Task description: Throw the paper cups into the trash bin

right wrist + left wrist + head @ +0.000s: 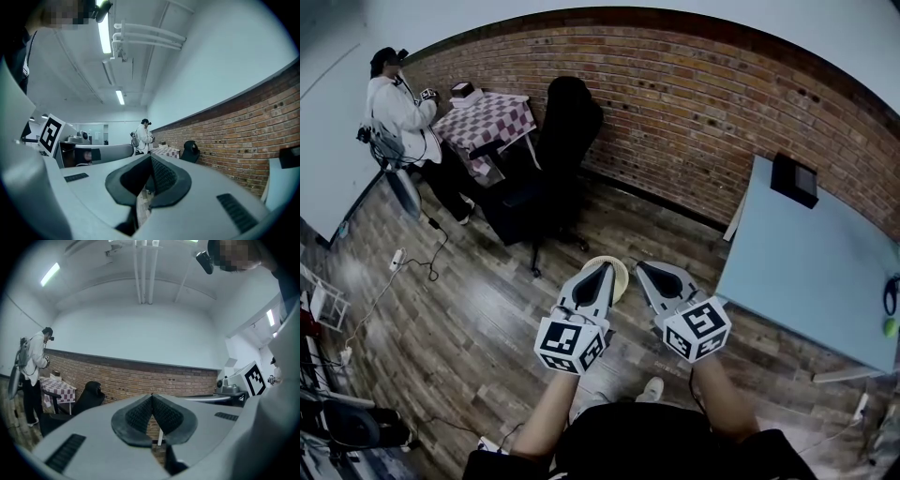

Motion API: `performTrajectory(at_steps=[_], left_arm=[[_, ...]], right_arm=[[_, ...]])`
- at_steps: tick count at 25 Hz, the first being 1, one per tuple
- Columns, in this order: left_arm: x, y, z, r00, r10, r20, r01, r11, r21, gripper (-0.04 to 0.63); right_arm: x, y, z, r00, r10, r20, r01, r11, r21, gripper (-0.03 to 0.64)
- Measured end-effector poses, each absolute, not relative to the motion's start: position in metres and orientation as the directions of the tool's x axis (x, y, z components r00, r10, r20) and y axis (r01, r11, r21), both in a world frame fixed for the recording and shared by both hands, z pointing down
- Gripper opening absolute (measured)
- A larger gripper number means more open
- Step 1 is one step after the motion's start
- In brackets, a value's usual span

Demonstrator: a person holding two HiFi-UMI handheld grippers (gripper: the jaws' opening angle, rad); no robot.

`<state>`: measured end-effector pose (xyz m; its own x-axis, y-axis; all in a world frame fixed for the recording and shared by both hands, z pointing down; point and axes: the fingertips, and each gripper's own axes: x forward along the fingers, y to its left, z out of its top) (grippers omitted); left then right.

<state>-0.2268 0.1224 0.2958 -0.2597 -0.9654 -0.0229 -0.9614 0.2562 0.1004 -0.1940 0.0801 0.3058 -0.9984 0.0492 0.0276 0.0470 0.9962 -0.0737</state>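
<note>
At the far left a person (398, 108) in a white top stands against a checkered table (492, 117), and a black office chair (553, 141) sits just right of it, close to the brick wall (694, 103). Below them the wood floor (469, 309) lies open, crossed only by a thin cable (422, 258) near its left edge, so there is free room to the left and ahead as far as the chair. The left gripper (606, 267) points level, and in its own view (151, 401) the ribbed pads meet at the tip with nothing clamped between them. Just past that tip, partly hidden by it, shows a round tan rim (619, 274) (a cup's mouth or the bin's, I cannot tell which). The right gripper (645, 270) runs beside the left one, and its jaws (151, 161) are likewise drawn together and empty. Its cube (697, 328) sits near the corner of the light-blue table (806, 272), whose edge slants up toward the wall. A black box (794, 178) rests at the table's far end. The only print is the black-and-white square markers on both cubes (570, 342).
</note>
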Motion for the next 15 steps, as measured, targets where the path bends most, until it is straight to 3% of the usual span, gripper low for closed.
performTrajectory(at_steps=[15], left_arm=[[-0.242, 0.169, 0.285, -0.208, -0.978, -0.035, -0.975, 0.204, 0.083, 0.009]], right_arm=[[-0.209, 0.133, 0.291, -1.0, 0.007, 0.003, 0.007, 0.998, -0.066, 0.003]])
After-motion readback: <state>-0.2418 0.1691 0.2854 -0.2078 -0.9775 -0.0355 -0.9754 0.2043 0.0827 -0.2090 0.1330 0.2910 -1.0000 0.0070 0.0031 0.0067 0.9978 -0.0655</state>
